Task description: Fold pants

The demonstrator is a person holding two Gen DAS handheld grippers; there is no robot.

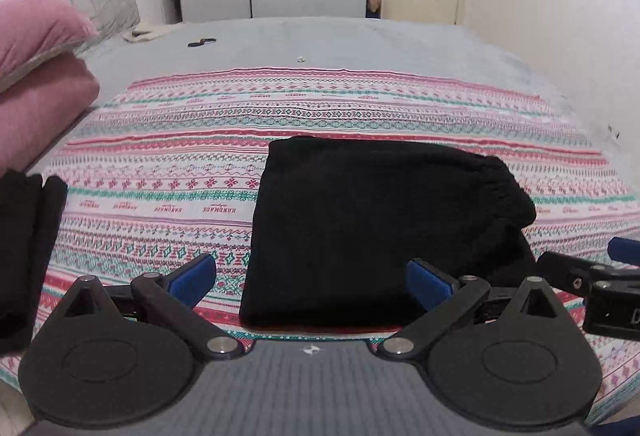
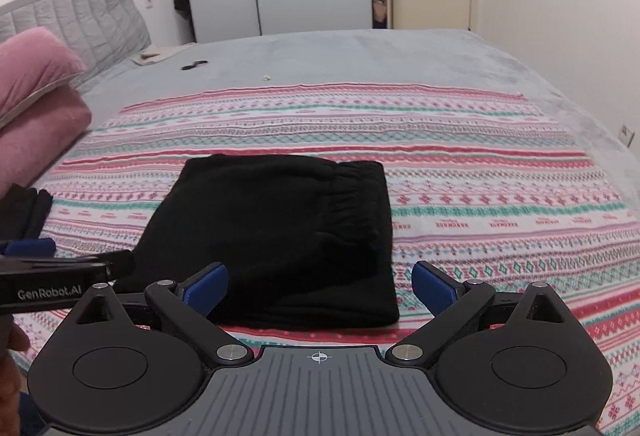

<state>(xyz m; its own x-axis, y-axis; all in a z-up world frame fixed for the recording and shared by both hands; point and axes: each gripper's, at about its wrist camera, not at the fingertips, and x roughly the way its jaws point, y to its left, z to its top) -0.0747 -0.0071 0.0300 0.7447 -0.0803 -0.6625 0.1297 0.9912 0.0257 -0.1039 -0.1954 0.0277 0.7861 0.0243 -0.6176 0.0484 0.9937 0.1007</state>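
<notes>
The black pants (image 2: 276, 236) lie folded into a compact rectangle on the striped blanket (image 2: 480, 196), just ahead of both tongs. The left tongs (image 1: 312, 280) and right tongs (image 2: 320, 284) gape released, gripping nothing, so the fold looks finished.

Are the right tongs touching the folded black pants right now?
Apart. In the right wrist view, the right tongs stand open, and both blue pads sit raised clear of the black pants, which lie folded on the striped blanket with nothing gripped.
</notes>
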